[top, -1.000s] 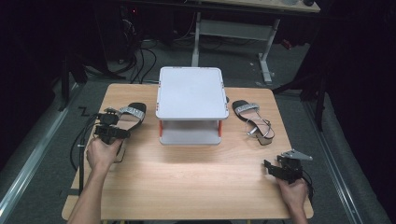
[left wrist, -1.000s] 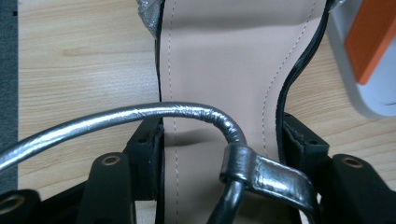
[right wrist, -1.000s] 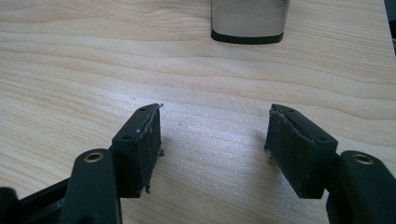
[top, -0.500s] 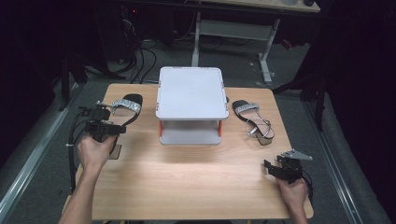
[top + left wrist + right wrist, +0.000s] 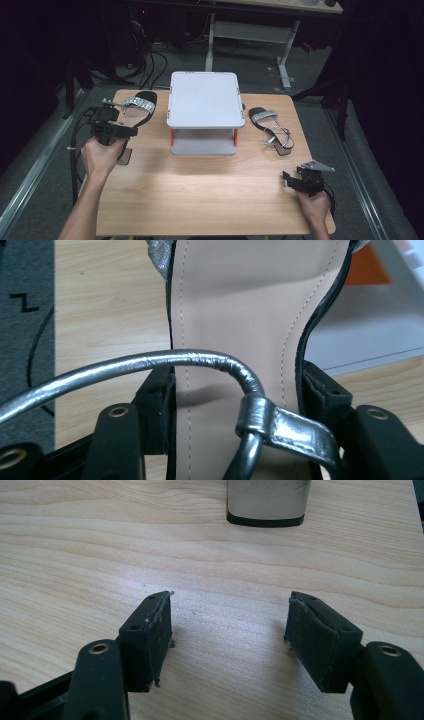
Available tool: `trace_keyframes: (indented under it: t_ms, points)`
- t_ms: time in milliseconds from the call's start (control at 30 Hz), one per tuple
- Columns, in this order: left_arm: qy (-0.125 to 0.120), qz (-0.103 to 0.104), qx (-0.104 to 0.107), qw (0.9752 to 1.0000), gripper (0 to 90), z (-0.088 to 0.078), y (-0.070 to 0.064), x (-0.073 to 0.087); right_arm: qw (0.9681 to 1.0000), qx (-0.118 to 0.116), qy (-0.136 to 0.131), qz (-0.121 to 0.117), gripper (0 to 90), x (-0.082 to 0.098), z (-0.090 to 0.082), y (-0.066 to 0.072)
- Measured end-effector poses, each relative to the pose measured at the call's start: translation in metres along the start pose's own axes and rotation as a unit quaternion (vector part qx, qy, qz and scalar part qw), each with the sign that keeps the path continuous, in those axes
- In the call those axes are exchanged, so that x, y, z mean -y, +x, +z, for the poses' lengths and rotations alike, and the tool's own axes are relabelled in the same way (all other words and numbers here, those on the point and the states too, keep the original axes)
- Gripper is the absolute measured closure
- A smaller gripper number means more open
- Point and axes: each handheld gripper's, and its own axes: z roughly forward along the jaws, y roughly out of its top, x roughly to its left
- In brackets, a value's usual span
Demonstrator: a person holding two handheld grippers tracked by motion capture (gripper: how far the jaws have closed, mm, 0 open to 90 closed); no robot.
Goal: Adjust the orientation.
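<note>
My left claw (image 5: pixel 131 131) grips the black silver-strapped sandal (image 5: pixel 136 107), lifted; next, place it on the white rack (image 5: pixel 203 100); right claw (image 5: pixel 227 640) released.

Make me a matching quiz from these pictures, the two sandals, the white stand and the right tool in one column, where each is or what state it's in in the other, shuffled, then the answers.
Things:
1. left sandal
2. right sandal
3. white stand
4. right tool

Places or states:
A. open over bare wood at the near right of the table
B. gripped across its sole between the left tool's pads
C. in the middle of the table, towards the back
D. lying untouched to the right of the stand

Pairs: 1-B, 2-D, 3-C, 4-A
</note>
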Motion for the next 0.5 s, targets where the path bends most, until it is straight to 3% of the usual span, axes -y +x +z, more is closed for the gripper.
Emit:
trace_keyframes:
  t_ms: [233,500]
  points:
    - [-0.007,-0.010,0.011,0.9999,42.2,-0.008,-0.010,-0.013,1.0000,0.000,0.000,0.001,35.5,0.000,0.000,0.000]
    - [-0.009,0.001,0.015,0.9998,42.2,-0.015,-0.029,-0.034,1.0000,0.000,0.000,0.001,35.4,0.000,0.000,0.000]
